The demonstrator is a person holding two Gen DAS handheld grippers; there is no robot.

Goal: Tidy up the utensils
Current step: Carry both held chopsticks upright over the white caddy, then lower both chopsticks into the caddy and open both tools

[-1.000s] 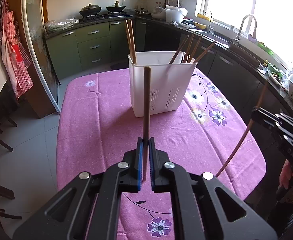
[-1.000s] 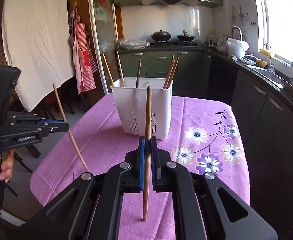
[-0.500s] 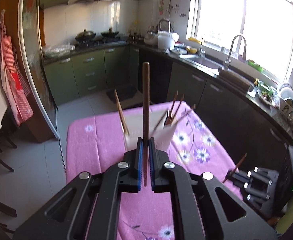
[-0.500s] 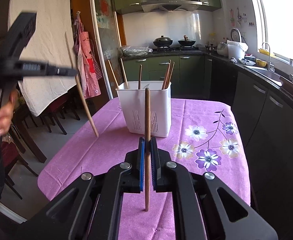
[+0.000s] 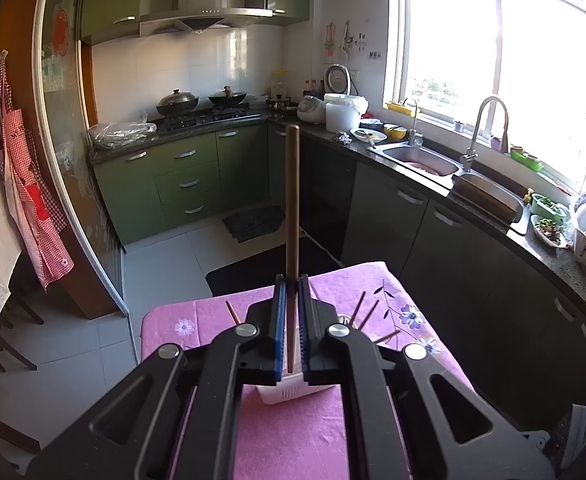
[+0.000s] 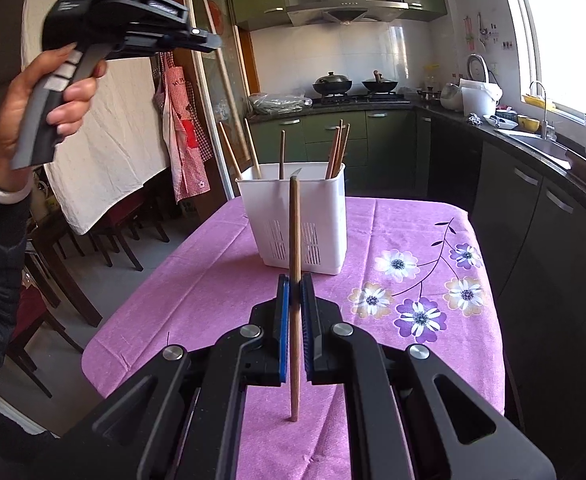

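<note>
The desk [image 6: 221, 280] filled the lower half of both views, draped in a pink cloth printed with purple and white flowers, and near its far end stood the white slotted utensil holder [image 6: 293, 220], upright, with several wooden chopsticks [image 6: 339, 152] leaning out of its top: two angled toward the left side, one near the middle, a cluster at the right corner. Over on the left of the right wrist view, the left hand-held gripper [image 6: 213, 42] was high above the desk, gripped by the person's left hand [image 6: 49, 100] in a dark sleeve, and a long pale chopstick [image 6: 223, 76] slanted down from its tip; from its own camera that left hand-held gripper [image 5: 291, 320] showed its blue pads pressed together on the brown chopstick [image 5: 292, 200], which stood straight up against the kitchen cabinets, with the holder mostly hidden beneath the fingers. The right hand-held gripper [image 6: 295, 304] sat low over the near part of the cloth, well short of the holder, pinching another brown chopstick [image 6: 294, 240] upright, its lower end poking out below the pads and its top reaching in front of the holder's rim
</note>
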